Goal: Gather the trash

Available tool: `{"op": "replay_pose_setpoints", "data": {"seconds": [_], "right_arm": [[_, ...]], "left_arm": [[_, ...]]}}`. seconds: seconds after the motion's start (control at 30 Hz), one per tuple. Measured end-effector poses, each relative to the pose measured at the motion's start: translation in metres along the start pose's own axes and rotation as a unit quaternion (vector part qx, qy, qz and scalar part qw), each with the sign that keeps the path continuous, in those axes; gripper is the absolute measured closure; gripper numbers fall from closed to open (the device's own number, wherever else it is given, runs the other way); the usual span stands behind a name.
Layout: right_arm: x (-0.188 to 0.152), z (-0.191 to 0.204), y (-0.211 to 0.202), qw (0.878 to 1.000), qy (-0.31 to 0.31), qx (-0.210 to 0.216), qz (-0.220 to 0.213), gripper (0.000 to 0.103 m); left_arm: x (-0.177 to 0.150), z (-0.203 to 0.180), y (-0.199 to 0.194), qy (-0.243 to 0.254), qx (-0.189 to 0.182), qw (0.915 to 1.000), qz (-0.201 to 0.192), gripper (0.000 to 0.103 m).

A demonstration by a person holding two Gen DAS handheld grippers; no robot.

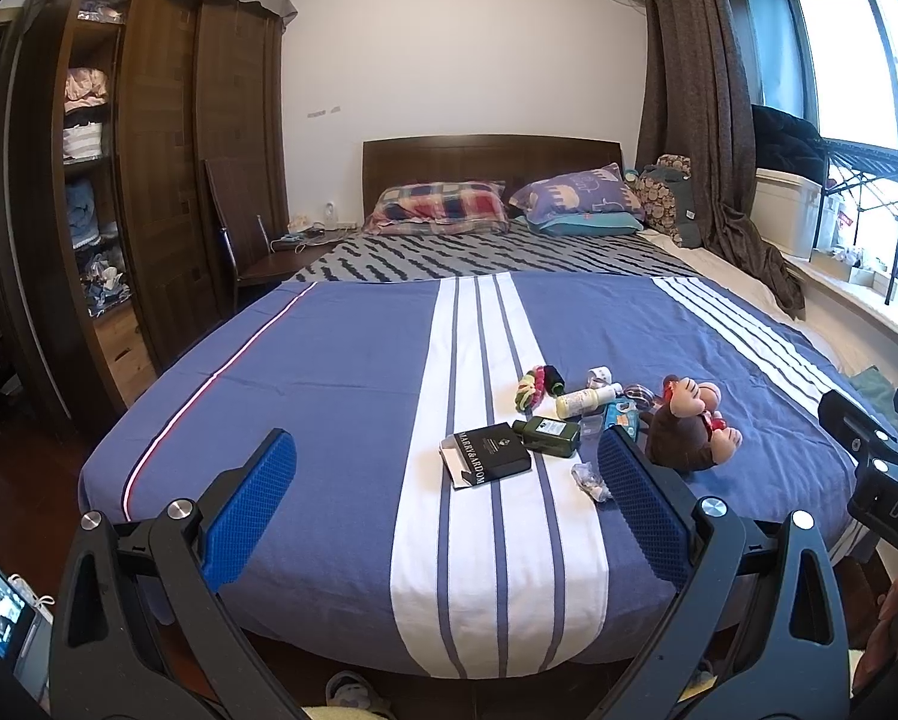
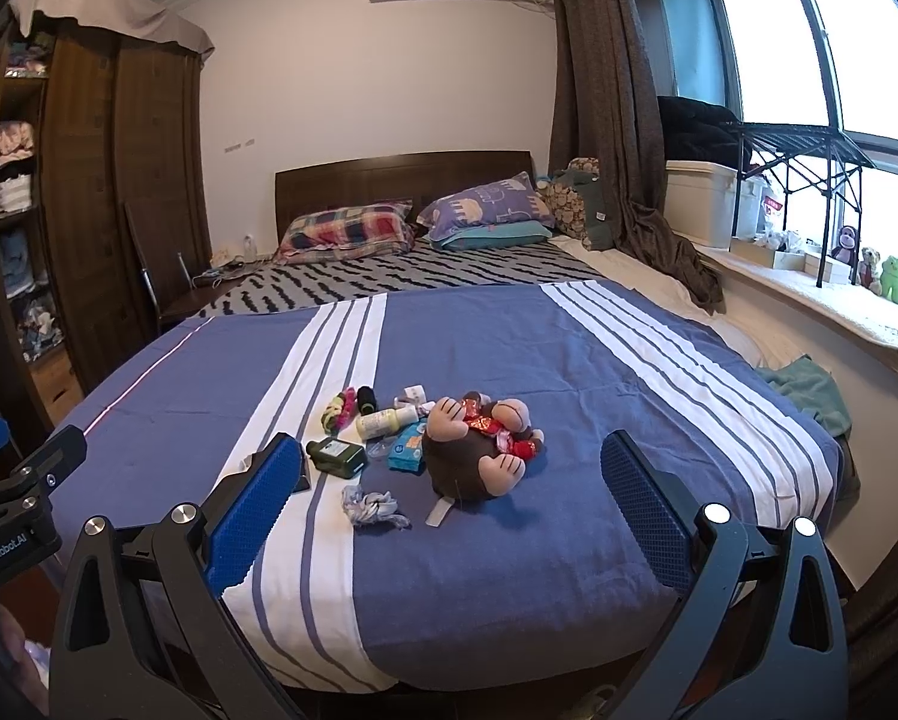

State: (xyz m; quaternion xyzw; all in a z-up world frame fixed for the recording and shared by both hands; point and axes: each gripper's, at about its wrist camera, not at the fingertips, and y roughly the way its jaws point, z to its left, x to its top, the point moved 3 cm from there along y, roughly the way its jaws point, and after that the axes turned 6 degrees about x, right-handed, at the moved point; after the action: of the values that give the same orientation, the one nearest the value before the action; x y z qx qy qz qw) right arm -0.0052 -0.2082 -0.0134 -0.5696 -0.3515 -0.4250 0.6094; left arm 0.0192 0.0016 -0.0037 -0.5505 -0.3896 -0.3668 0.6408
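A cluster of small items lies on the blue striped bed cover [image 1: 329, 372]. There is an opened black carton [image 1: 489, 456], a dark green bottle [image 1: 549, 435], a cream bottle [image 1: 586, 401], a blue packet [image 1: 621, 414] and a crumpled wrapper [image 1: 589, 480]. In the right wrist view the crumpled wrapper [image 2: 372, 507], green bottle [image 2: 338, 456] and blue packet [image 2: 408, 450] lie left of a plush monkey [image 2: 478, 450]. My left gripper [image 1: 443, 516] stands open short of the carton, holding nothing. My right gripper [image 2: 451, 516] is open near the bed's foot, also holding nothing.
Coloured hair ties [image 1: 535, 384] and a plush monkey [image 1: 688, 426] sit among the items. Pillows [image 1: 443, 207] lie at the headboard. A wardrobe [image 1: 149, 180] stands left, a chair [image 1: 239, 240] beside the bed, and a window sill [image 2: 838, 300] with toys on the right.
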Motion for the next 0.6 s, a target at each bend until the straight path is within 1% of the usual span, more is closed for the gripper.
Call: {"op": "replay_pose_setpoints", "data": {"seconds": [0.4,0.6], "right_arm": [[-0.001,-0.005,0.006,1.000,0.004,0.001,-0.003,0.003],[-0.002,-0.008,0.012,1.000,0.004,0.003,0.004,0.003]], "left_arm": [[0.000,-0.001,0.002,0.002,0.003,1.0000,0.001,0.008],[-0.005,-0.001,0.013,0.008,0.007,0.9999,0.009,0.008]]}}
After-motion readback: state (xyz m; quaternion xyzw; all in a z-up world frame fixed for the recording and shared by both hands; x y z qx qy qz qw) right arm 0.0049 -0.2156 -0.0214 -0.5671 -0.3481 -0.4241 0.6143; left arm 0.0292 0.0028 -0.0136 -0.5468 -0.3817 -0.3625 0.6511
